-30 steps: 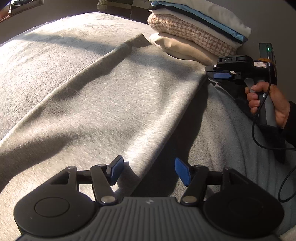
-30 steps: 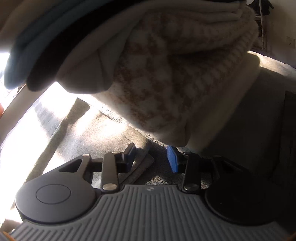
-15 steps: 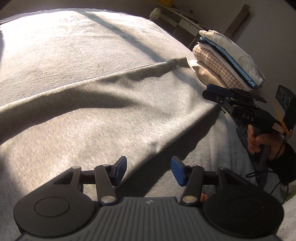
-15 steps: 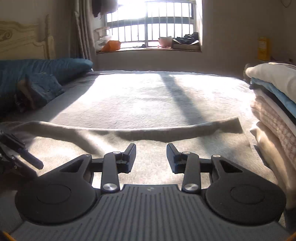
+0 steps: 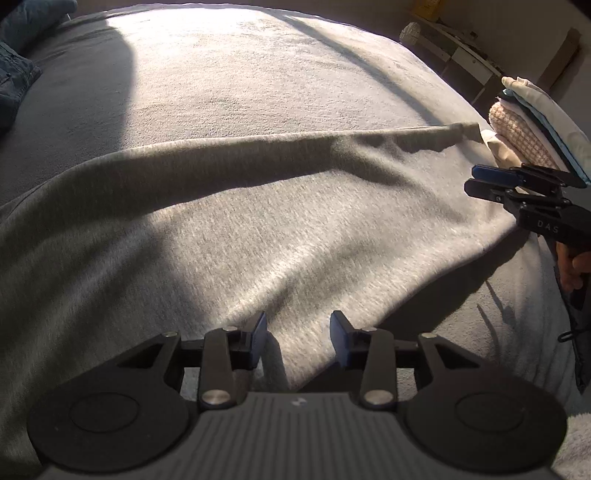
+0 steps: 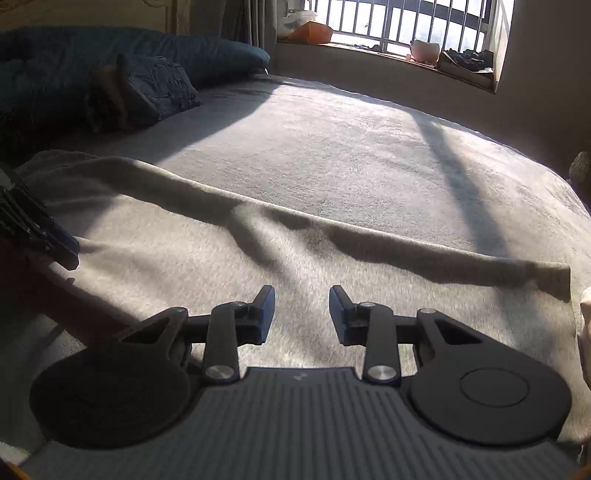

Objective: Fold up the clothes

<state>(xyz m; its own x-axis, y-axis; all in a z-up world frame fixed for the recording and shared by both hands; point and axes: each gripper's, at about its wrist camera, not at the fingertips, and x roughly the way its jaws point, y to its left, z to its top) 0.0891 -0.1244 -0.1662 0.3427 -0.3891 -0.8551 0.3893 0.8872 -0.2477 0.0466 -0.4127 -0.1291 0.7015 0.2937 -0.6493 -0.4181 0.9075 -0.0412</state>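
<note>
Left wrist view: the left gripper (image 5: 298, 334) hangs over the near edge of a grey cloth (image 5: 258, 221) spread flat on the bed (image 5: 240, 74). Its jaws are closing but still apart, with the cloth's edge lying below the gap and no pad pressing on it. The cloth's far edge runs as a raised fold across the bed toward a stack (image 5: 532, 125) of folded clothes at the right. The right gripper (image 5: 491, 182) shows at the right, just before that stack, held by a hand (image 5: 572, 269); it hovers above the cloth's right end. A blue pillow (image 5: 18, 74) lies at the far left

Right wrist view: the right gripper (image 6: 302, 314) sits above the same cloth (image 6: 258, 258), jaws closing yet still parted, nothing pinched between them. The left gripper (image 6: 55, 240) pokes in from the left edge over the cloth. Beyond the fold lies the bare bed (image 6: 332, 147), with the pillow (image 6: 147, 85) at its head and a barred window (image 6: 406, 22) behind
</note>
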